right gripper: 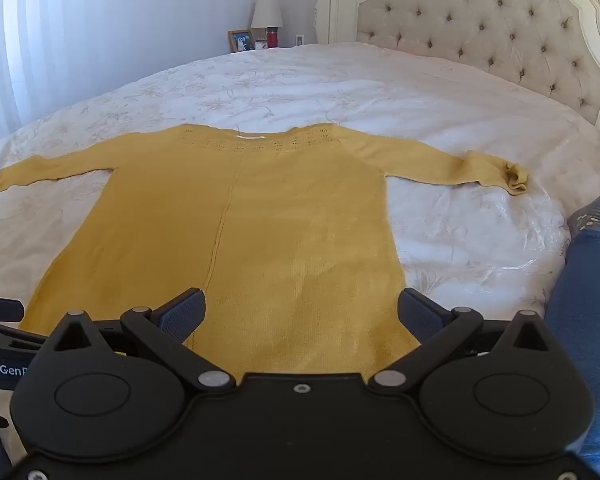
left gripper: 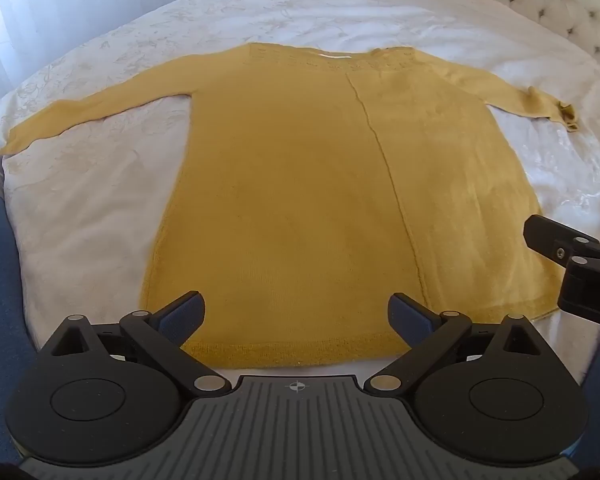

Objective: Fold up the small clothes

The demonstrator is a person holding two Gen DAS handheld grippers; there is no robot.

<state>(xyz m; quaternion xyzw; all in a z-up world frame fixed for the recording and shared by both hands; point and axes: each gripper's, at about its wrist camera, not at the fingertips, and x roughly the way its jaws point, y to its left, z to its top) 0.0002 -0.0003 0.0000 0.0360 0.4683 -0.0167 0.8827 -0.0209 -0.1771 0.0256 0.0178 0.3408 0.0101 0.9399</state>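
A mustard-yellow knitted sweater (left gripper: 300, 184) (right gripper: 260, 232) lies flat on the white bedspread (left gripper: 92, 216) (right gripper: 380, 88), neck away from me, both sleeves spread out sideways. The right sleeve's cuff (right gripper: 514, 178) is crumpled. My left gripper (left gripper: 296, 312) hovers above the hem's middle, open, nothing between its fingers. My right gripper (right gripper: 302, 312) hangs over the hem's right part, likewise open and empty. The right gripper's body also shows at the right edge of the left wrist view, and the left gripper's body at the left edge of the right wrist view.
A tufted cream headboard (right gripper: 500, 32) stands at the back right. Behind the bed are a lamp (right gripper: 267, 12) and a framed picture (right gripper: 241, 40). A person's legs in blue trousers (right gripper: 580, 312) (left gripper: 0, 280) flank the sweater on both sides.
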